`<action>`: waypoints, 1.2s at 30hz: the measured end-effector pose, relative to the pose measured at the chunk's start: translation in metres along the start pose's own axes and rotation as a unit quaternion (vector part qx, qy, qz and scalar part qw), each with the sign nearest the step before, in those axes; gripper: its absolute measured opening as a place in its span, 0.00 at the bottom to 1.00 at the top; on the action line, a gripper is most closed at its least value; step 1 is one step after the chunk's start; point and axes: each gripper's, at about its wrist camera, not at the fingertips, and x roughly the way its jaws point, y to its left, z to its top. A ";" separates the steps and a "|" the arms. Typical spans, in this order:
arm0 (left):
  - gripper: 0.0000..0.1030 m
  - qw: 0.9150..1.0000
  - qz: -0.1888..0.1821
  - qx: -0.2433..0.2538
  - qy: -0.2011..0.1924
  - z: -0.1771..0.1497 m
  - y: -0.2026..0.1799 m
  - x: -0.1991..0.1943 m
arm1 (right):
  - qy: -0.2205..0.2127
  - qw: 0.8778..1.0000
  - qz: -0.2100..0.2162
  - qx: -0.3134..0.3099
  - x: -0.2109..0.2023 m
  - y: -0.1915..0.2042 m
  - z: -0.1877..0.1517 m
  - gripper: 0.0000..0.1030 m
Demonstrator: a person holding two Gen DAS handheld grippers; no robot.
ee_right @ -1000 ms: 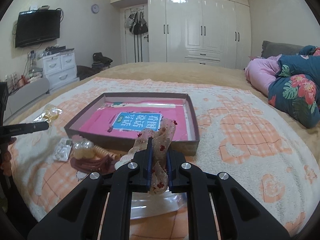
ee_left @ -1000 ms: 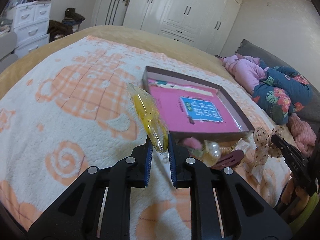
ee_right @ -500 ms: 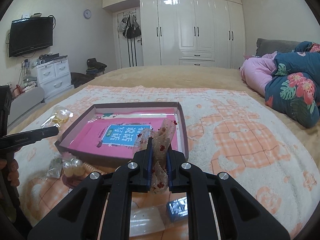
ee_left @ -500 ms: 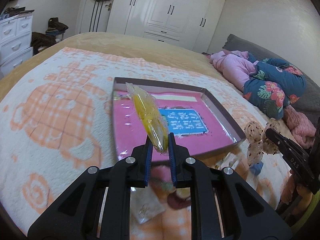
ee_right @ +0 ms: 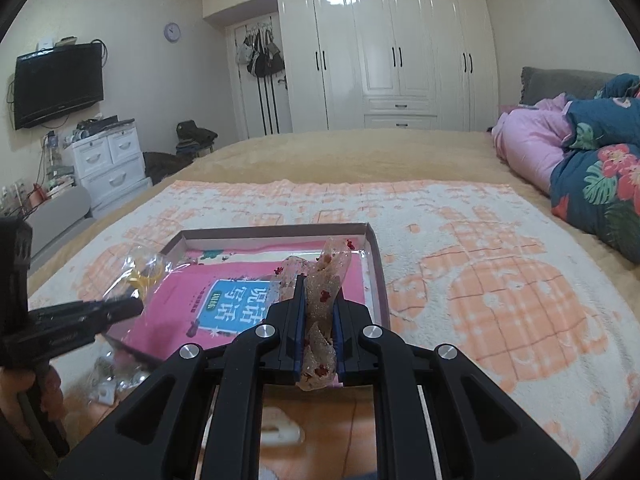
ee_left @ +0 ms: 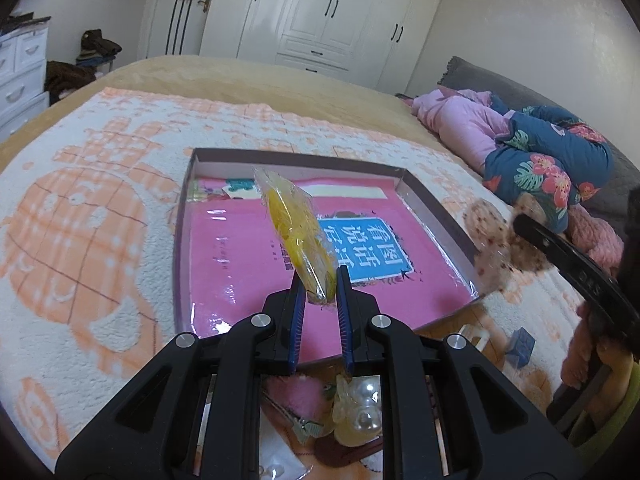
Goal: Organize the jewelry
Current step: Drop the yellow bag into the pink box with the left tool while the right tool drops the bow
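A shallow brown-walled tray lies on the blanket with a pink book in it. My left gripper is shut on a clear packet with a yellow piece inside, held above the book. My right gripper is shut on a sheer beige hair tie with red dots, over the tray's near right part. The right wrist view shows the left gripper and its packet at the tray's left side. In the left wrist view the hair tie shows at the tray's right wall.
Loose pieces lie on the blanket before the tray: a pearl clip, a pink fluffy clip, a small blue box, a white packet. Pink and floral bedding is piled at the right. White drawers stand beyond the bed's left edge.
Both grippers moved in over the tray. The yellow packet went from the tray's left side to above the book; the hair tie came forward over the tray's near right part. Both grips held.
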 end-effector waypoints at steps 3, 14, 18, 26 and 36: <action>0.09 1.000 -0.006 0.001 0.007 -0.001 0.002 0.005 | 0.013 1.000 -0.002 0.001 0.016 0.001 0.003 0.11; 0.09 1.000 -0.007 -0.012 0.027 -0.006 0.012 0.016 | 0.054 0.998 0.009 -0.002 0.052 0.012 0.004 0.11; 0.09 0.999 -0.006 -0.019 0.031 -0.007 0.016 0.018 | 0.071 0.997 0.006 -0.018 0.058 0.017 -0.002 0.11; 0.09 1.000 0.005 -0.017 0.026 -0.007 0.018 0.014 | 0.086 0.996 -0.014 -0.016 0.061 0.012 -0.010 0.16; 0.24 1.000 0.016 -0.019 0.014 -0.006 0.020 0.002 | 0.064 0.997 -0.045 -0.003 0.047 0.000 -0.010 0.47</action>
